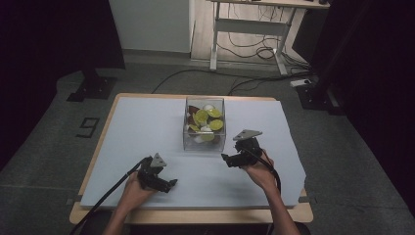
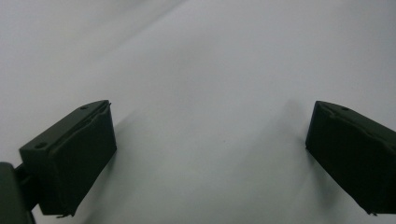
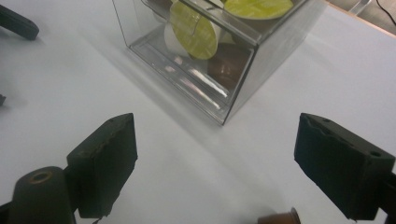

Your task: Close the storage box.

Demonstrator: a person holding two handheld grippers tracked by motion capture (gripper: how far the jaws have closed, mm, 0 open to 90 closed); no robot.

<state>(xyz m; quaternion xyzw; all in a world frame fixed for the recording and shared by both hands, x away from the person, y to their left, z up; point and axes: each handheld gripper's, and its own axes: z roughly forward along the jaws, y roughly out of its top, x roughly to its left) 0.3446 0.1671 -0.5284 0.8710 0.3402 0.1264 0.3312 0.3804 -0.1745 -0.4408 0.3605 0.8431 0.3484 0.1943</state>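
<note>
Nearest us, a small brown capsule [image 3: 280,217] lay on the white sheet [image 1: 142,127] just below the right gripper [image 3: 215,168], whose matte black, blocky jaws stood spread with nothing between them. We could not tell which way the capsule pointed, as the frame's edge cut it off. Ahead stood a clear, square-walled plastic box [image 1: 204,142], upright, holding round capsules with glossy yellow-green lids. Our left gripper [image 2: 210,158] hung over bare sheet, its jaws likewise apart and empty.
</note>
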